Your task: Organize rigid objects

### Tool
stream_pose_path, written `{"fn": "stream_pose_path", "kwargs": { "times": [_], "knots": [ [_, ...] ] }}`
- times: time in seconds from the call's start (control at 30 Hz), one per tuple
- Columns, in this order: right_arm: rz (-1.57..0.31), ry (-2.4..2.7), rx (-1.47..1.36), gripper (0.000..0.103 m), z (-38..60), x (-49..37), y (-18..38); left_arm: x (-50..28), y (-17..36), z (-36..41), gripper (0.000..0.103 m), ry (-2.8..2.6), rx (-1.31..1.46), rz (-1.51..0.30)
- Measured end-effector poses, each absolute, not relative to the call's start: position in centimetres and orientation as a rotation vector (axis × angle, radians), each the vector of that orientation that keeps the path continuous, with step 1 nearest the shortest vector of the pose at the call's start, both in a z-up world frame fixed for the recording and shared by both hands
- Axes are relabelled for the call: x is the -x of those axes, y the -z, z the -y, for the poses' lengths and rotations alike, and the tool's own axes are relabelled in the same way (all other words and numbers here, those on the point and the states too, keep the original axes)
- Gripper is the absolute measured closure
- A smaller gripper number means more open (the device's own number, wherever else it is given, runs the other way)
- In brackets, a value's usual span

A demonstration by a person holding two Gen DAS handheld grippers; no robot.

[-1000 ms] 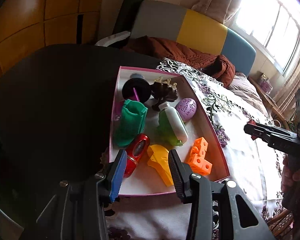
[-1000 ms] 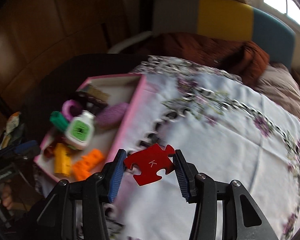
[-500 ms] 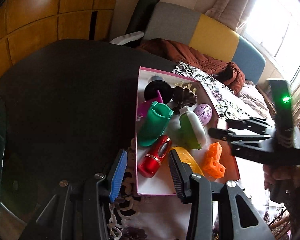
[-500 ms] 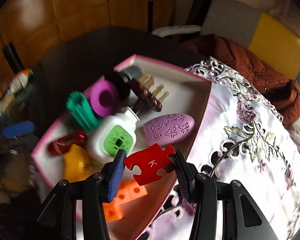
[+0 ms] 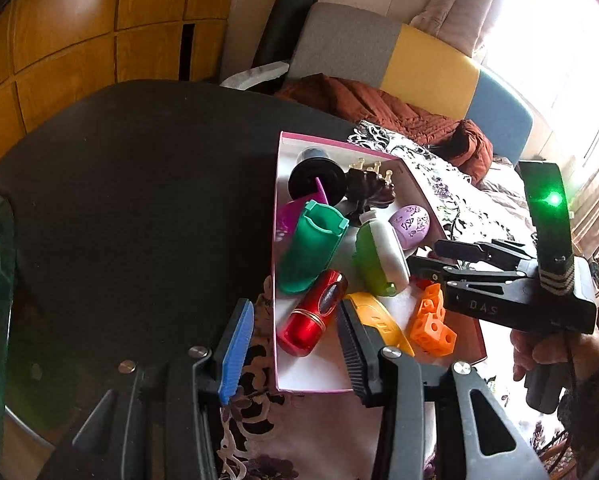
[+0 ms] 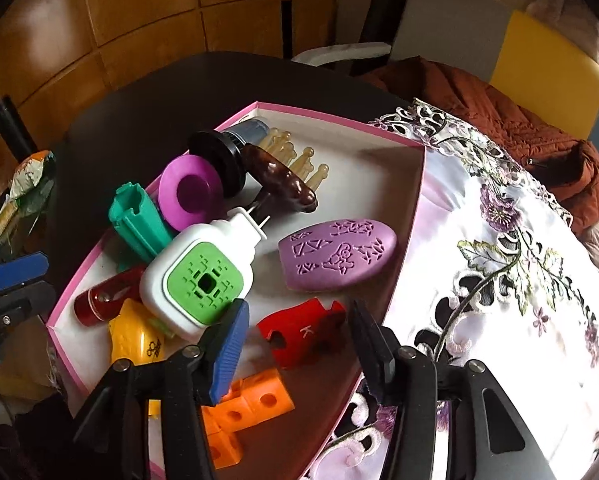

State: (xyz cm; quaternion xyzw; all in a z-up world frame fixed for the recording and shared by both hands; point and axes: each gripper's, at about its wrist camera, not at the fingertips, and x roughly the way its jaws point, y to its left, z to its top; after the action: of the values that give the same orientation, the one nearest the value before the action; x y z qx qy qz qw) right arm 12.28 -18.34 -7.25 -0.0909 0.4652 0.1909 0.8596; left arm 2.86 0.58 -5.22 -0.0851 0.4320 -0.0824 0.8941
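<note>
Drop-off step: the right hand-held gripper (image 6: 295, 340), jaws opening, lets the red puzzle piece (image 6: 299, 332) fall into the pink box (image 6: 339, 118) beside the orange blocks (image 6: 243, 408). The left hand-held gripper (image 5: 295, 354) hovers parted, empty. Next: withdraw and fetch another object.

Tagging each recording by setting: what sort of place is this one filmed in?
Most likely a lived-in home room, perhaps a living or dining area. A grey, yellow and blue cushioned sofa stands behind the dark round table, an embroidered floral tablecloth covers part of it, and wooden wall panels line the back.
</note>
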Motion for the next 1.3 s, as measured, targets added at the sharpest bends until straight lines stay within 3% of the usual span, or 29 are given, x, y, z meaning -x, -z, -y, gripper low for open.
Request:
{"fn": "stream_pose_path", "kwargs": {
  "times": [0.17, 0.23, 0.43, 0.53, 0.6, 0.77, 1.3],
  "knots": [
    [-0.949, -0.383, 0.136, 0.033, 18.5, -10.8, 6.4, -2.6, 4.6, -0.2, 0.059, 0.147, 0.141, -0.87],
    [-0.933, -0.361, 0.105, 0.02, 18.7, -10.1, 5.8, -2.4, 4.2, -0.2, 0.058, 0.137, 0.13, -0.858],
    [-0.88, -0.247, -0.013, 0.013, 19.9, -7.3, 4.4, -1.4, 2.5, 0.2, 0.058, 0.11, 0.083, -0.788],
    [-0.847, -0.163, -0.058, 0.011, 20.3, -5.5, 3.9, -0.6, 1.6, 0.6, 0.057, 0.113, 0.061, -0.745],
    [-0.821, -0.117, -0.084, 0.01, 20.6, -4.2, 3.7, -0.1, 1.1, 0.7, 0.041, 0.118, 0.052, -0.717],
    [-0.784, -0.043, -0.118, 0.009, 21.0, -2.0, 3.5, 0.8, 0.3, 0.7, 0.03, 0.092, 0.084, -0.682],
    [-0.7, -0.015, -0.064, 0.009, 19.8, -0.4, 1.6, 1.6, 0.3, 0.8, 0.029, -0.048, 0.055, -0.687]
  ]
}}
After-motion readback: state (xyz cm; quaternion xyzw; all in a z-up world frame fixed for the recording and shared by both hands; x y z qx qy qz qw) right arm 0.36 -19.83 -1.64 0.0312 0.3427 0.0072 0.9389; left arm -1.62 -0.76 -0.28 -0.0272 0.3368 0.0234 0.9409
